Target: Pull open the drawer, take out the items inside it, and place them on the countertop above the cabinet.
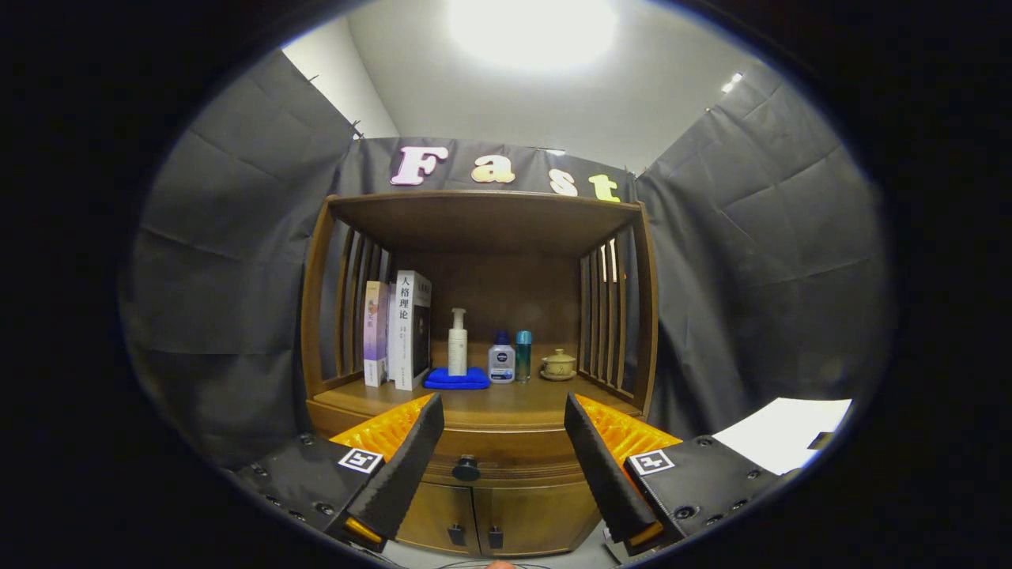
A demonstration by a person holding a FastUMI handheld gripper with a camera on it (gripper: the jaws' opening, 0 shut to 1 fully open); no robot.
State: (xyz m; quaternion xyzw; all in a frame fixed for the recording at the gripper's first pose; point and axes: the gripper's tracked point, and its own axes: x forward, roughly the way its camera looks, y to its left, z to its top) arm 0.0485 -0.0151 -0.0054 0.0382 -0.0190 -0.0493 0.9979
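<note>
- The brown wooden drawer (506, 462) is shut, its front flush with the cabinet, straight ahead between the spread fingers.
- Its round dark knob (466, 469) sits mid-front.
- The brown wooden countertop (506, 405) lies directly above the drawer.

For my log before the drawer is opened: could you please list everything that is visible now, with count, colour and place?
cabinet: one, brown wood, ahead of the fingers
drawer: one, brown, shut, under the countertop
knob: one, dark, on the drawer, between the fingers
doors: two, brown, below the drawer
books: a few, upright, countertop left
cloth: one, blue, folded, beside the books
pump bottle: one, white, on the cloth
bottles: two small, right of the cloth
teacup: one, beige, lidded, right of the bottles
gripper: one, fingers open, holding nothing
</note>
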